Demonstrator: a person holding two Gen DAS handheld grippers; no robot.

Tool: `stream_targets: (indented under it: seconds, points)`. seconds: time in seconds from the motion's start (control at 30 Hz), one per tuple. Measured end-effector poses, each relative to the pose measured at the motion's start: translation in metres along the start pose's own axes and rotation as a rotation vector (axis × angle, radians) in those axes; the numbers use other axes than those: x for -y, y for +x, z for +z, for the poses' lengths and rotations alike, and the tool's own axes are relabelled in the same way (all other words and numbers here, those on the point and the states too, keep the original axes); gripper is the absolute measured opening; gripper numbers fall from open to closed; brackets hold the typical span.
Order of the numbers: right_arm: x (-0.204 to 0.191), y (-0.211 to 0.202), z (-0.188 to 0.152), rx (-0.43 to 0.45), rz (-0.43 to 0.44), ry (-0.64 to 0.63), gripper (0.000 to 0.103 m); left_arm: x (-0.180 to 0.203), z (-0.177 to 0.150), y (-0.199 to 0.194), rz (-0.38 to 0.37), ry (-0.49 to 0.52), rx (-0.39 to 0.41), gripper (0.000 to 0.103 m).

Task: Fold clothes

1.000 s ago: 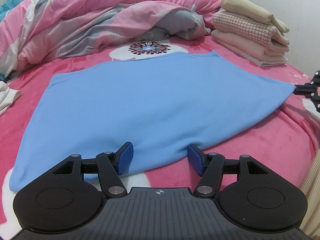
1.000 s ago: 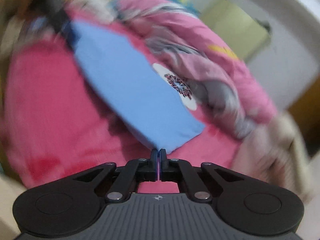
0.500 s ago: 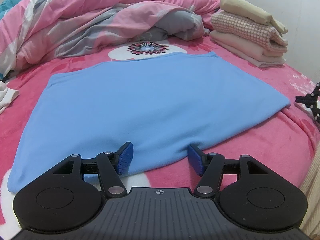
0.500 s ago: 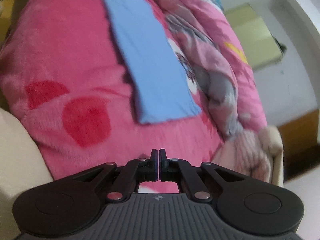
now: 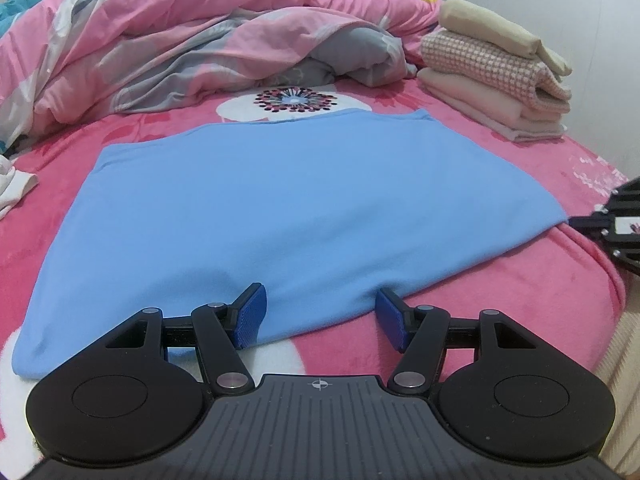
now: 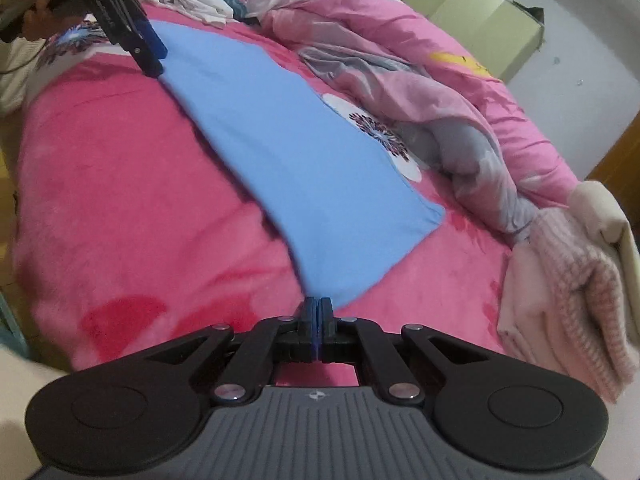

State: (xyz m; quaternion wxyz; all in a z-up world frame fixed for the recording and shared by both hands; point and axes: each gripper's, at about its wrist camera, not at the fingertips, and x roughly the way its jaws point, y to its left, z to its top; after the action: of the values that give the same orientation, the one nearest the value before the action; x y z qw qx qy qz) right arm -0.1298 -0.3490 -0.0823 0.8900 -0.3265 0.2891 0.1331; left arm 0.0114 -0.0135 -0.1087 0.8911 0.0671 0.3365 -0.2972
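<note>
A light blue cloth lies flat on the pink bed, close to the bed's front edge, with a bunched pink quilt behind it and a stack of folded clothes by the far right corner. The left gripper is wide open, its blue fingers on either side of the cloth's near edge. The right gripper is squeezed tight at the cloth's right corner, and it seems to pinch the cloth, though that spot is blurry.

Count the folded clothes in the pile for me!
3: a cream one on top, a pink checked one in the middle, a pale pink one underneath. More may be hidden.
</note>
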Motion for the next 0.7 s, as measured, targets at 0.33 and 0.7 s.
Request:
stream_targets:
  seconds: [0.33,0.7]
  points:
    - [0.024,-0.032,0.044,0.148,-0.024,0.362,0.002,-0.007,-0.007,-0.012,-0.011,-0.043,0.016,0.061]
    - [-0.027,0.047,0.08,0.18,0.223,0.838,0.003,-0.048,-0.037,-0.066,0.072,-0.185,0.048,0.061]
